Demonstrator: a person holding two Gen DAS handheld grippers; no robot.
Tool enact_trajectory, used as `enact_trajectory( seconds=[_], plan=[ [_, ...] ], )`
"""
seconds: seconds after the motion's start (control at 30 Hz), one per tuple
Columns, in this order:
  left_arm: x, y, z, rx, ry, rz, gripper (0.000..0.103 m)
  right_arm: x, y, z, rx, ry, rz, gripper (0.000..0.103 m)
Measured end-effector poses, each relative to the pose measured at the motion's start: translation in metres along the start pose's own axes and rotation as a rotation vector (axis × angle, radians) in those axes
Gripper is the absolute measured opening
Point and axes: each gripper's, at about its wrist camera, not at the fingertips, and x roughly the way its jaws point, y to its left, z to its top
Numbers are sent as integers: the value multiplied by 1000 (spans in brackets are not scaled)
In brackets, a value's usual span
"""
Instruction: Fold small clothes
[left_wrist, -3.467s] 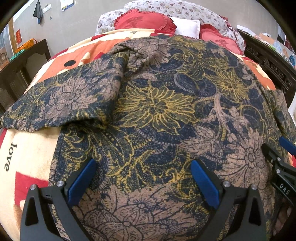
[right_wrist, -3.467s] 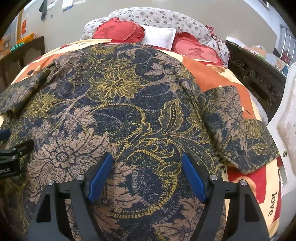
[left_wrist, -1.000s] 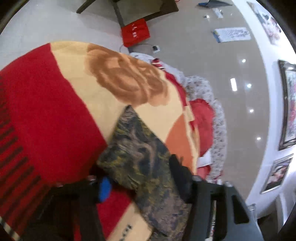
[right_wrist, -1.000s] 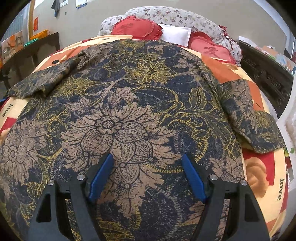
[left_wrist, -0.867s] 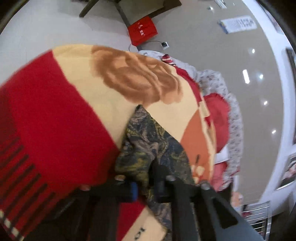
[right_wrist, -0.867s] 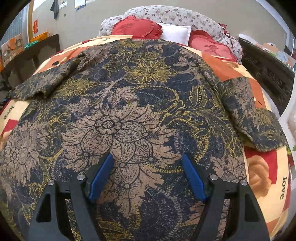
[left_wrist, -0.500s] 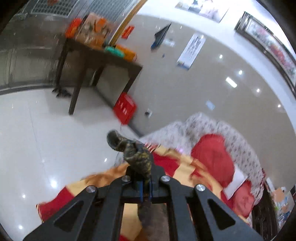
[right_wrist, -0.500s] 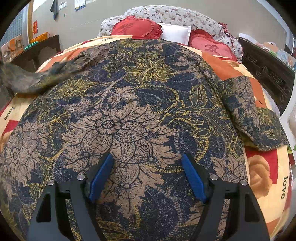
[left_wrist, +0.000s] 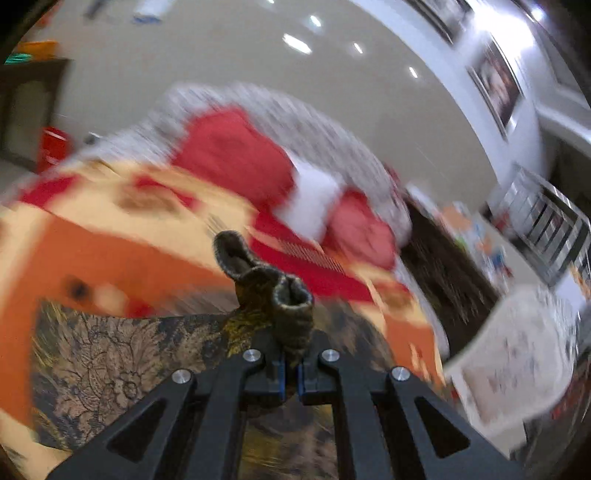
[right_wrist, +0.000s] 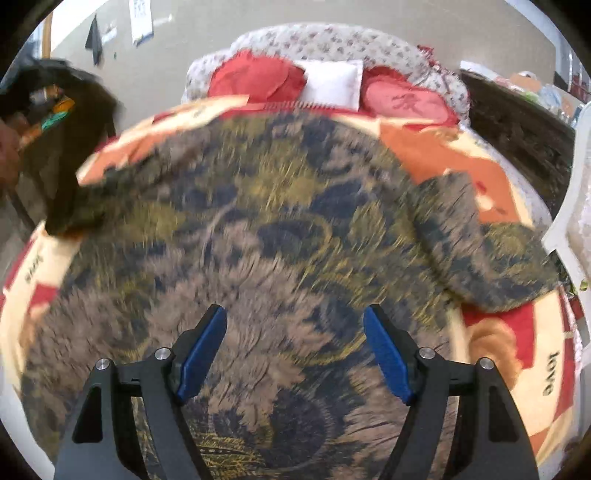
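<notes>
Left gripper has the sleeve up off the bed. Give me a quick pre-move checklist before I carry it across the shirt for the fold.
1. Left gripper shut on the sleeve end: ok, fabric is pinched between the pads.
2. Sleeve lifted clear of the bedspread: ok, its end stands above the jaws.
3. Right gripper free: ok, jaws wide open, nothing between them.
4. Shirt body lying flat: cannot tell, the picture is motion-blurred.
5. Other sleeve spread out at the shirt's right side: ok, not yet folded.
6. Depth of the left grip: cannot tell, pads hide it.
</notes>
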Motion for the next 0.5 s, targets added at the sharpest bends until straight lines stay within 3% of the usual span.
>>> enact_trajectory(
  seconds=[0.13, 0.27, 0.4, 0.5],
  plan=[
    [59, -29, -62, 20, 143, -23, 4, -5, -18, 18, 23, -17, -16, 79],
    [74, -25, -107, -17, 266, -50, 35, 8, -27, 40, 53, -27, 31, 79],
    [50, -22, -119, 59, 250, -7, 60, 38, -27, 64, 95, -14, 162, 79],
    [19, -14, -135, 151, 227, 96, 60, 68, -20, 74, 123, 17, 248, 79]
  ],
)
